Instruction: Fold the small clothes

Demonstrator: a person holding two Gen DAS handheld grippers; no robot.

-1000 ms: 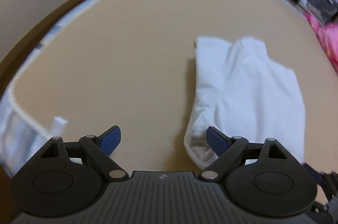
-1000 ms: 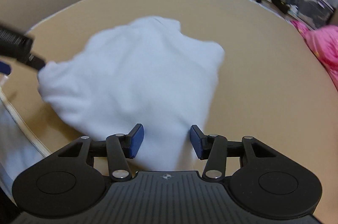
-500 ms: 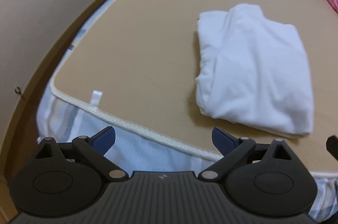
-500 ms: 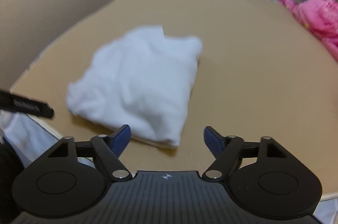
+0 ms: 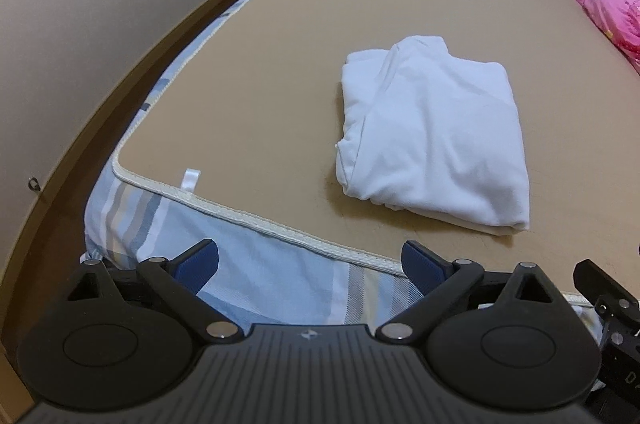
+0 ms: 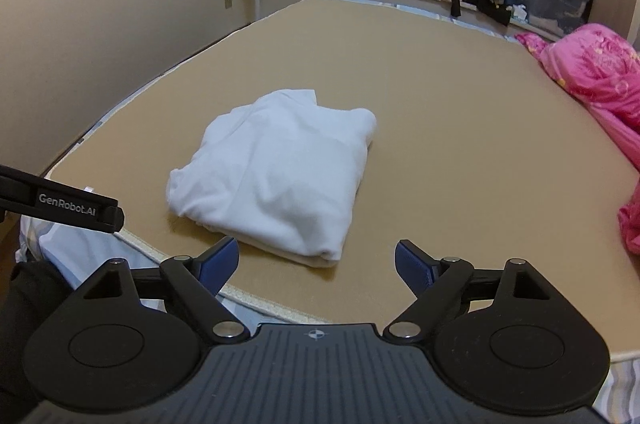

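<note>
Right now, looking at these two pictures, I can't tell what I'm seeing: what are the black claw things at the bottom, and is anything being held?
There is no robot here. A person holds a hand-held gripper in each hand, and each gripper carries a camera that looks forward along its two blue-tipped fingers. One picture comes from the left gripper, the other from the right gripper, so the same scene shows from two angles. The black bar at the left edge of the right view is part of the left gripper. On the tan mat that covers the bed lies a white garment, folded into a neat bundle. Nothing is held: both grippers hang apart from the garment with their jaws wide. The right gripper's jaws have just been opening, with nothing between them. A pink quilt lies to the right.
</note>
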